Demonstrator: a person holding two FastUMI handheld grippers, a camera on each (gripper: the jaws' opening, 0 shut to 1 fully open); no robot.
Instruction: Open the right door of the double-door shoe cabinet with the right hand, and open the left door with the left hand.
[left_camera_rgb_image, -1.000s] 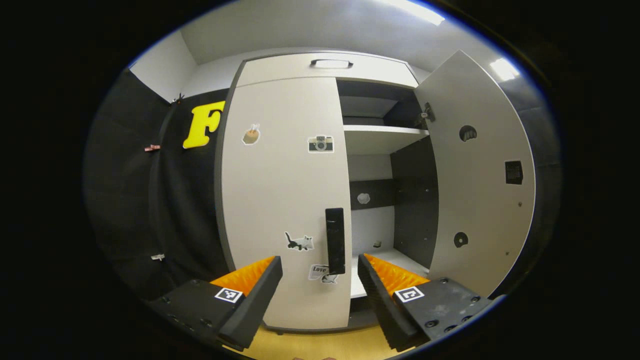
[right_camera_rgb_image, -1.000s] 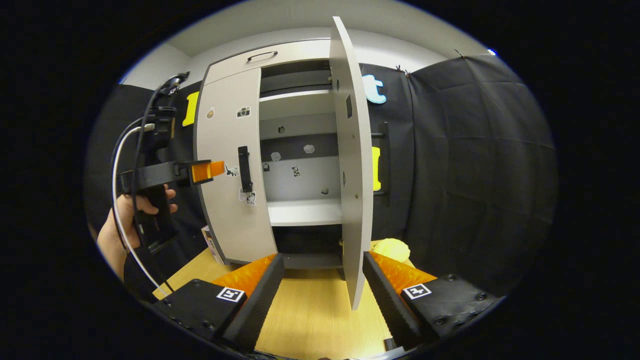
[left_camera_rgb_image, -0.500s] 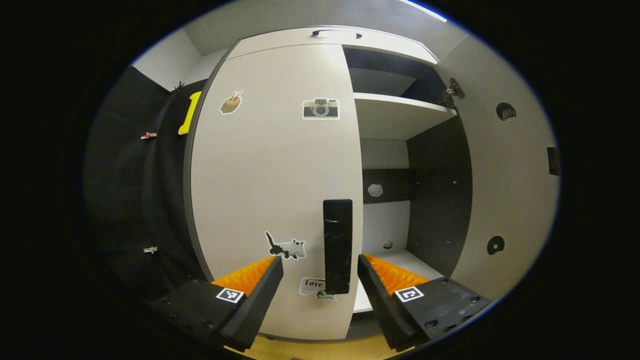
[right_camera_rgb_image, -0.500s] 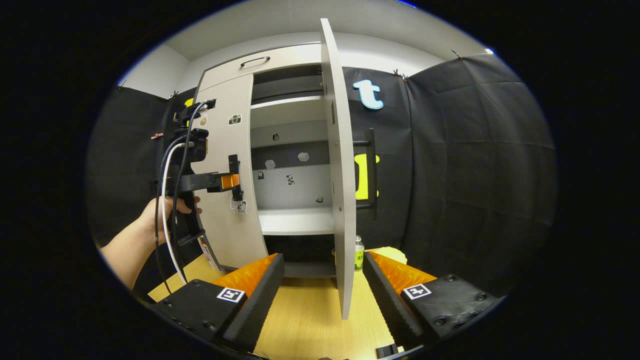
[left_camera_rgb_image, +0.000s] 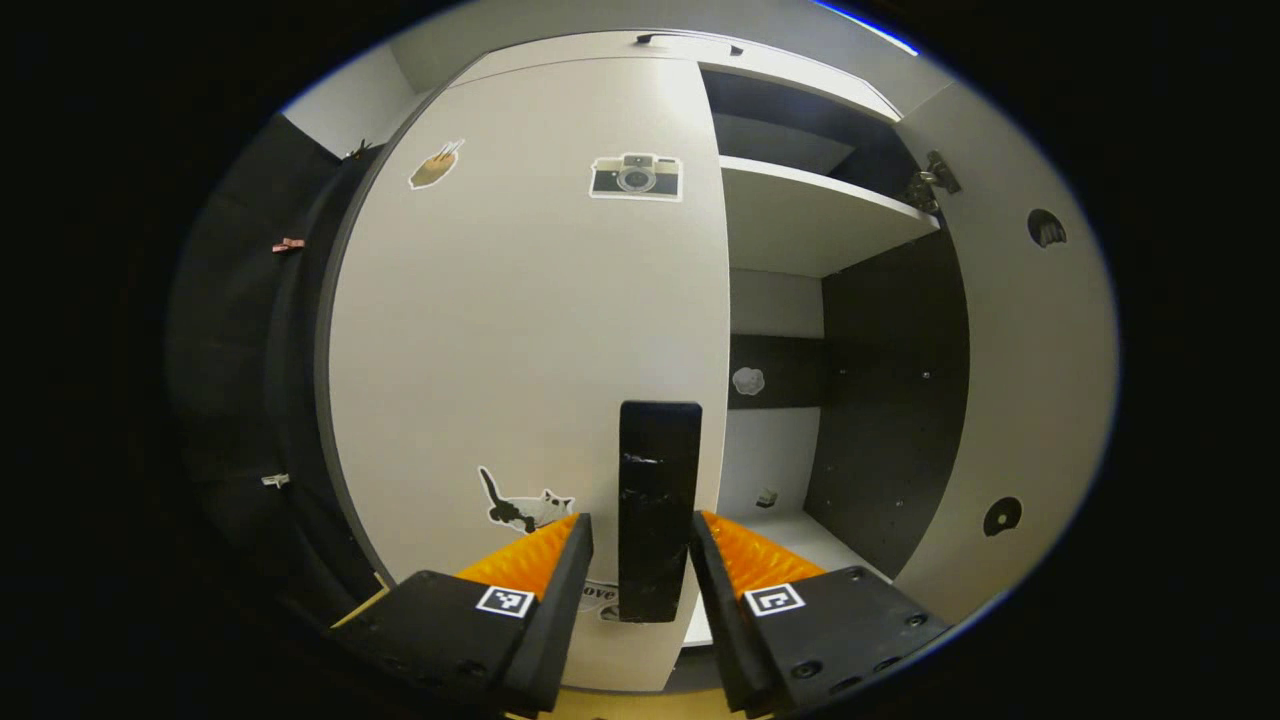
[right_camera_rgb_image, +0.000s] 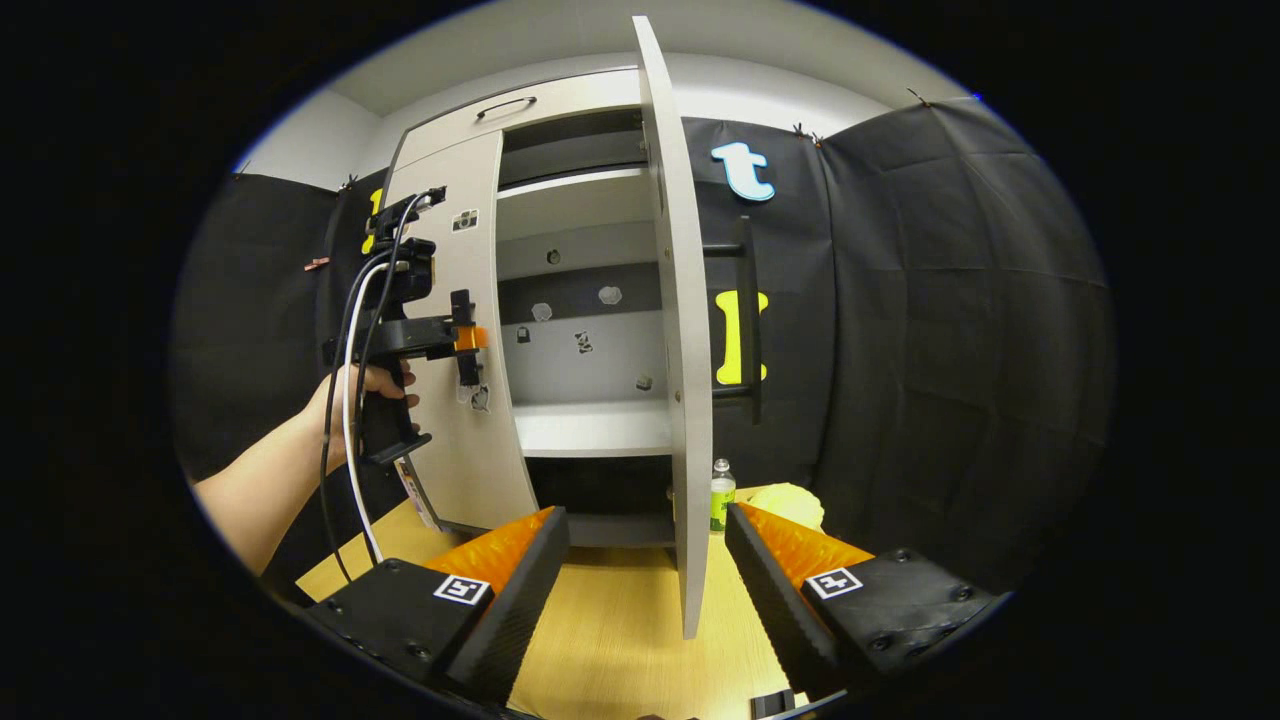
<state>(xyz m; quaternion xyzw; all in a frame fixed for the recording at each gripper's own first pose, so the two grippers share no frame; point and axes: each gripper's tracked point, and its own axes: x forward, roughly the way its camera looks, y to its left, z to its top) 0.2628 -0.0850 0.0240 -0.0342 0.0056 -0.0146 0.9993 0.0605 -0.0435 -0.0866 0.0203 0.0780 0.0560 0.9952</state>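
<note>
Right door (right_camera_rgb_image: 678, 330): swung wide, edge-on in the right gripper view, so its half of the job looks finished.
Right tongs (right_camera_rgb_image: 647, 560): spread, pinching nothing, off the door above the counter (right_camera_rgb_image: 620, 620).
Left door (left_camera_rgb_image: 520, 330): shut, on the cabinet's left half.
Left tongs (left_camera_rgb_image: 638, 560): spread either side of the handle (left_camera_rgb_image: 655, 505), not yet pressing, lined up to clamp and pull.

Legible text: a partly hidden sticker (left_camera_rgb_image: 598, 592) low on the closed left door (left_camera_rgb_image: 520, 330) shows the letters "ove". Square coded markers (left_camera_rgb_image: 504, 601) sit on the claw bodies, without readable characters. The bottle (right_camera_rgb_image: 722, 495) label is too small to read.
</note>
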